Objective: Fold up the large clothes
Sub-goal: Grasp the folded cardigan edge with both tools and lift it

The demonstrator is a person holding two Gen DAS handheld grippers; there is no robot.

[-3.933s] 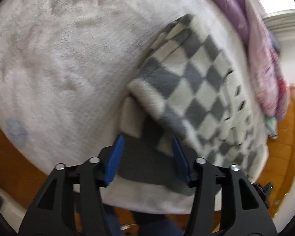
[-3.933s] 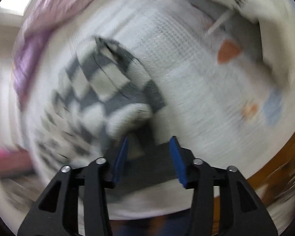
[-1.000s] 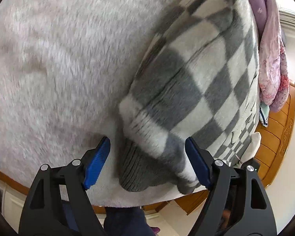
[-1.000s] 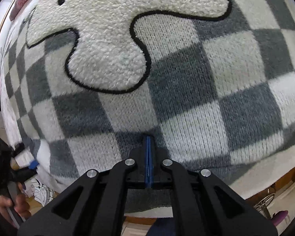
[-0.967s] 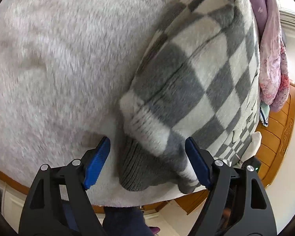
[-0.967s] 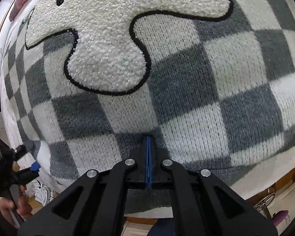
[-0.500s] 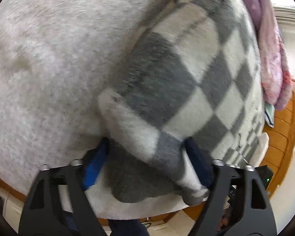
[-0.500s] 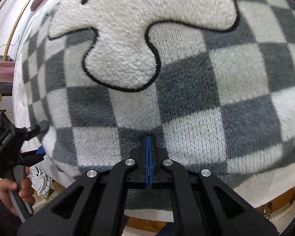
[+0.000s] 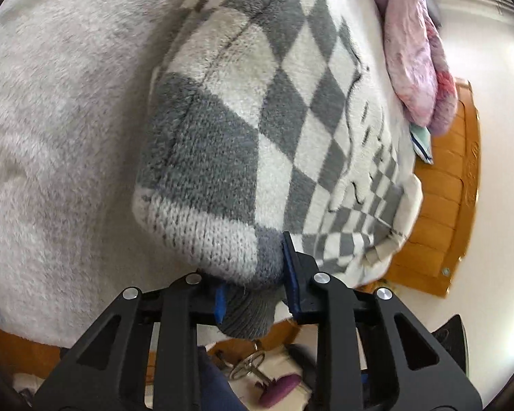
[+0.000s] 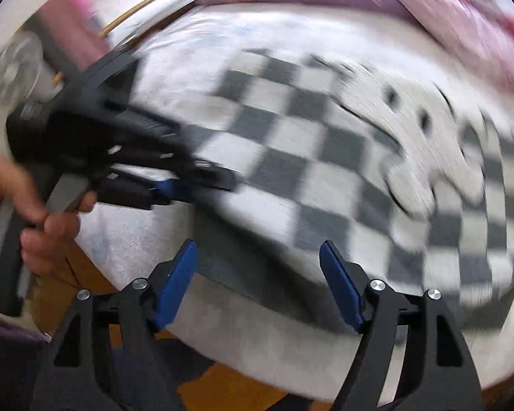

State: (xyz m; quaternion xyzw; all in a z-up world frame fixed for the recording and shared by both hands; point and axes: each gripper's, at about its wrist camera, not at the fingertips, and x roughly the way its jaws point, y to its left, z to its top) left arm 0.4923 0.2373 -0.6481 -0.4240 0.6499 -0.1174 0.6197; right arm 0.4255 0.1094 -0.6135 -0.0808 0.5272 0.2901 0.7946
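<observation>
Two grippers work over a grey-and-white checkered sweater [image 9: 274, 109] lying on a white fleece blanket [image 9: 58, 137] on the bed; the left gripper [image 9: 253, 287] has its jaws pinching the sweater's grey ribbed corner, which bulges between the blue pads [image 9: 291, 274]; the right gripper [image 10: 258, 284] hangs just above the sweater's near edge with jaws spread wide, holding nothing; pink and purple bedding [image 9: 418, 54] lies beyond the sweater; the right wrist view is blurred.

home bedroom: fleece-covered bed [image 9: 68, 120], pink-purple quilt [image 9: 418, 54] heaped along it, wooden bed frame [image 9: 442, 205], fan [image 10: 12, 68]
</observation>
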